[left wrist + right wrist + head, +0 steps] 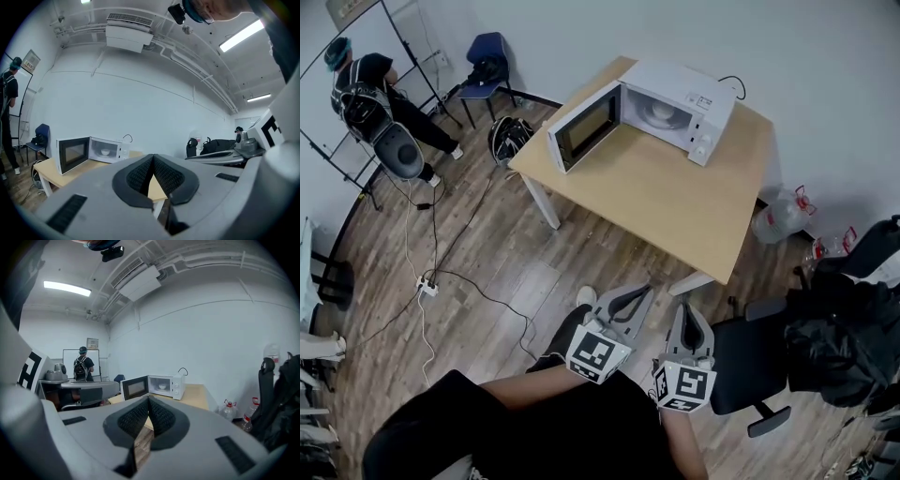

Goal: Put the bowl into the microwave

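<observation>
The white microwave [677,105] stands at the far end of the wooden table [675,211], with its door [581,127] swung wide open to the left. The white bowl [660,112] sits inside the oven cavity, in the middle of its floor. Both gripper views also show it there, small and pale, to the right of the open door.

The left gripper [644,290] and the right gripper [686,306] are held side by side at the near edge of the scene, over the wood-plank floor [502,253]. They stand well apart from the microwave and point toward the table. On each, the jaws are closed tip to tip with nothing between them, and neither touches anything.

A black office chair [752,364] stands just right of the right gripper, off the table's near right corner. Further right lies a dark heap of bags [839,342]. A clear water bottle [778,217] stands on the floor beside the table's right side.

At the far left a person wearing a backpack [364,89] stands near a blue chair [486,58]. A black backpack [508,138] rests on the floor by the table's left leg. A white power strip [427,286] with trailing cables lies on the floor at the left.
</observation>
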The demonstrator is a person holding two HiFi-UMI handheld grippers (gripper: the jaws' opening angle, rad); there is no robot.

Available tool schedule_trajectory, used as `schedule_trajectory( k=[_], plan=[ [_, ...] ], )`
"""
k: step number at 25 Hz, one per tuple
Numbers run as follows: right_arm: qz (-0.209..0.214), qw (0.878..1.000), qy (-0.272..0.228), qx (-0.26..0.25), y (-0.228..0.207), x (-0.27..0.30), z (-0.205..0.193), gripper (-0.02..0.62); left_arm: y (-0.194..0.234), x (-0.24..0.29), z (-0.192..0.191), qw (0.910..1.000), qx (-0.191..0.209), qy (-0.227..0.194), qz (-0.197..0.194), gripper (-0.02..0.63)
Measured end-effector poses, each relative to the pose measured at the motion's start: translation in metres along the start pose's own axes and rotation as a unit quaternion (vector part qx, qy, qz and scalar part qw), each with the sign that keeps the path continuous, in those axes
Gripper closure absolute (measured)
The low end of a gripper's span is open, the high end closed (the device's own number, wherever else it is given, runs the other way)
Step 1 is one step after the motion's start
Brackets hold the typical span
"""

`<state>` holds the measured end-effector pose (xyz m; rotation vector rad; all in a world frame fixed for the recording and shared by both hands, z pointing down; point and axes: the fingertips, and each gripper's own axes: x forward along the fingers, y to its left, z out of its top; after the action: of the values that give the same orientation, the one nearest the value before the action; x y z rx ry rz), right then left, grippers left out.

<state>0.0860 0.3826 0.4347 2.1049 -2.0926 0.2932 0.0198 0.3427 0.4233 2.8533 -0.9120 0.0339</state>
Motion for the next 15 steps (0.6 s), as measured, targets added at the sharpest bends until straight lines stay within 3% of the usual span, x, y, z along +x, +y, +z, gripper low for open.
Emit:
schedule_trajectory(
  k=[15],
  plan=[
    [0.005, 1.000, -0.016, -0.008, -0.003, 0.004, 0.011, 0.535, 0.003, 0.005, 0.012, 0.9996, 0.024, -0.012, 0.009, 0.594]
  ],
)
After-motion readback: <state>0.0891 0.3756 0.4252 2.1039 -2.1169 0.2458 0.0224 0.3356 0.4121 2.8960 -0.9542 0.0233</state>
